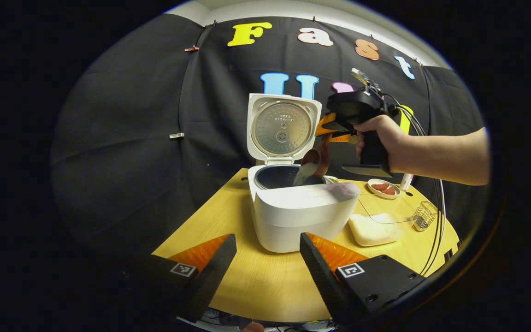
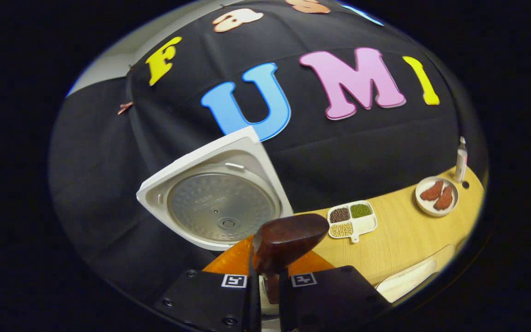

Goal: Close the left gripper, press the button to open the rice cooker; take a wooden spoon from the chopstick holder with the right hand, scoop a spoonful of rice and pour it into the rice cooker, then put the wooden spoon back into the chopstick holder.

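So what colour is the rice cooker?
White; the rice cooker shows best in the left gripper view.

The left gripper (image 1: 268, 258), near the bottom of the left gripper view, has two wedge-shaped fingers (image 1: 217, 265) with a textured, ribbed inner face. Each sits on a dark block bearing a small square black-and-white marker, and the right block shows round screw holes. Farther off on the right, the right gripper (image 1: 327, 131) is a bulky dark housing with a pistol-style handle; thin black cables loop from its back and hang down. The hand (image 1: 378, 136) on it and its forearm are bare, no sleeve visible. In the right gripper view, its two dark blocks carry the same square markers and small screws.
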The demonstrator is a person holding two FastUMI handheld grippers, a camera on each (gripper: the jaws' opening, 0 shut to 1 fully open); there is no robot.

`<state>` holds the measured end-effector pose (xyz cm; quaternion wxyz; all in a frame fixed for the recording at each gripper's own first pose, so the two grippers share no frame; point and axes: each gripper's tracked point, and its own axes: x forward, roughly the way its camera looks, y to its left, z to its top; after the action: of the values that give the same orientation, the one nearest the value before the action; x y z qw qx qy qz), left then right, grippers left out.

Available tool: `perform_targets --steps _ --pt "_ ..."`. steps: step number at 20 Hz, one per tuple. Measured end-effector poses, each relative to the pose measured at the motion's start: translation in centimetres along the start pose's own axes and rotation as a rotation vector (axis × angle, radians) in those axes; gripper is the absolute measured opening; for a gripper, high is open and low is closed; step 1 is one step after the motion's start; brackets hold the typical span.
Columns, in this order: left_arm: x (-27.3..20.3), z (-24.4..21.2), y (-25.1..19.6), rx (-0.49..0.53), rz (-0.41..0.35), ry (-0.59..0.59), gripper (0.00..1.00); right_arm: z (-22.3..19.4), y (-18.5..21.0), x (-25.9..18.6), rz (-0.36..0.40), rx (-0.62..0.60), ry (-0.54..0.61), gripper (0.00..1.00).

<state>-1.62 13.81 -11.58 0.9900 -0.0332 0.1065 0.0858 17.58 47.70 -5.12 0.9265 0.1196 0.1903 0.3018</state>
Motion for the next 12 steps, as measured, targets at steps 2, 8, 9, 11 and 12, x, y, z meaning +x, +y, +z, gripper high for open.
perform_targets --steps 2,8,9,11,12 --pt "-0.1 -0.3 -0.2 -0.009 -0.005 0.009 0.95 0.0 1.6 0.4 0.039 -0.104 -0.022 0.19" --pt "-0.1 -0.5 0.2 -0.019 -0.003 0.014 0.96 -0.9 4.4 1.3 0.118 -0.347 -0.058 0.20" --pt "-0.1 -0.5 0.4 -0.021 0.001 0.011 0.96 -0.8 4.9 1.3 0.130 -0.403 -0.074 0.20" --pt "-0.2 -0.5 0.8 -0.031 0.013 0.012 0.96 -0.9 6.1 1.1 0.174 -0.522 -0.113 0.19" --pt "-0.2 -0.6 0.9 -0.039 0.016 0.013 0.96 -1.2 7.0 1.0 0.201 -0.576 -0.126 0.19"
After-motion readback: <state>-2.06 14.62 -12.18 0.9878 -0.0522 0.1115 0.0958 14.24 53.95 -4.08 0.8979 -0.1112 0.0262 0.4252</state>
